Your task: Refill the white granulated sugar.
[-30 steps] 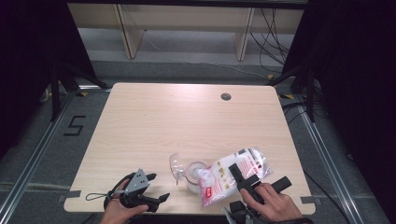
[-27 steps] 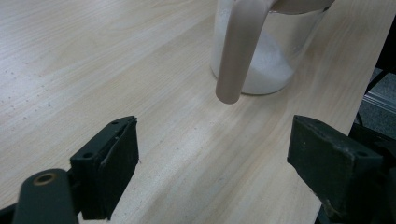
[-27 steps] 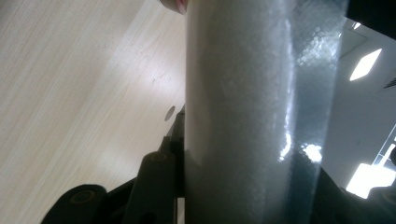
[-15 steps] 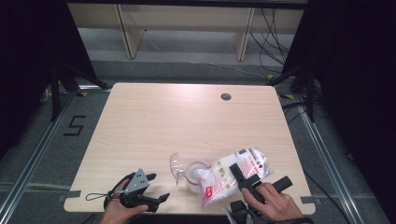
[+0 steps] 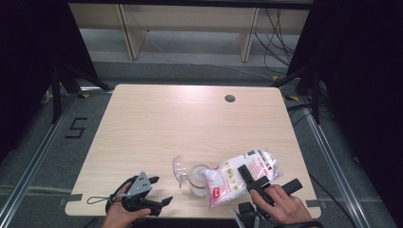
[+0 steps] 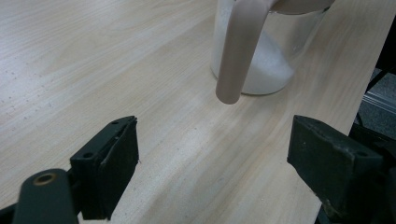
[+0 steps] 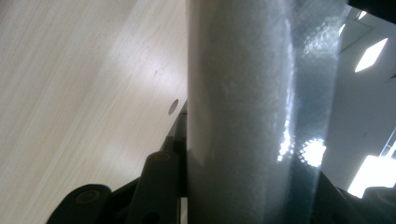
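In the lower right of the high view, the right gripper (image 5: 252, 176) is clamping a plastic bag of white grains (image 5: 240, 175), tilting its mouth over the glass jar (image 5: 198, 178) just beside it at lower centre. The jar's open lid (image 5: 179, 167) is leaning to its left. In the lower left corner, the left gripper (image 5: 157, 192) is resting with its jaws spread and nothing between them, close to the table (image 5: 190, 123) front edge. The upper half of the tabletop is lying bare around a cable hole (image 5: 230, 98).
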A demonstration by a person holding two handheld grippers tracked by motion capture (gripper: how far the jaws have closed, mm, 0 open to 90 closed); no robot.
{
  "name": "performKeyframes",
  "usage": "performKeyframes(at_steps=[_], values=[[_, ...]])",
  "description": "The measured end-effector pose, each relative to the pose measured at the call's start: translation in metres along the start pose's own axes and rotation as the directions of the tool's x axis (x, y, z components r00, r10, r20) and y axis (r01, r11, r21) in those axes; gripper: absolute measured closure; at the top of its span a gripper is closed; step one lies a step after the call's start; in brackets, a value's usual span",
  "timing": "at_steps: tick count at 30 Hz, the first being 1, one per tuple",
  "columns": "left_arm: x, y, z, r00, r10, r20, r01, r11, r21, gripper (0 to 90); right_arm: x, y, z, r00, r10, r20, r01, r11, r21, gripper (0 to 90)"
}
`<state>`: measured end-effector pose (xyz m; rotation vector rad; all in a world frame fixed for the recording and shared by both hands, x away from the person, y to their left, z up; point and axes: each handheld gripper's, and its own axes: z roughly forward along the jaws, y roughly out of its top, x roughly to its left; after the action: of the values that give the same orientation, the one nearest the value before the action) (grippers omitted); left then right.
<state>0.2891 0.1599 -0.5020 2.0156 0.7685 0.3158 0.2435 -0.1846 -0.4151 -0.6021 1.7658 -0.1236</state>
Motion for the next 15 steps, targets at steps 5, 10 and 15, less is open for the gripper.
performKeyframes(at_steps=[5, 10, 15], values=[[0.0001, 0.0001, -0.0002, 1.0000, 0.001, 0.003, -0.001, 1.0000, 0.002, 16.0, -0.0009, -0.0021, -0.0011, 1.0000, 0.007, 0.003, -0.007, 1.000, 0.001, 71.5], [-0.0001, 0.0000, 0.0000, 1.0000, 0.000, 0.000, 0.000, 1.0000, 0.000, 16.0, -0.0028, -0.0015, -0.0012, 0.9999, -0.009, 0.010, 0.009, 1.000, -0.012, 71.7], [0.0002, 0.0001, -0.0001, 1.0000, 0.001, 0.003, -0.001, 1.0000, 0.002, 16.0, -0.0024, 0.0028, -0.0019, 0.9999, 0.005, 0.011, -0.004, 1.000, -0.024, 71.8]])
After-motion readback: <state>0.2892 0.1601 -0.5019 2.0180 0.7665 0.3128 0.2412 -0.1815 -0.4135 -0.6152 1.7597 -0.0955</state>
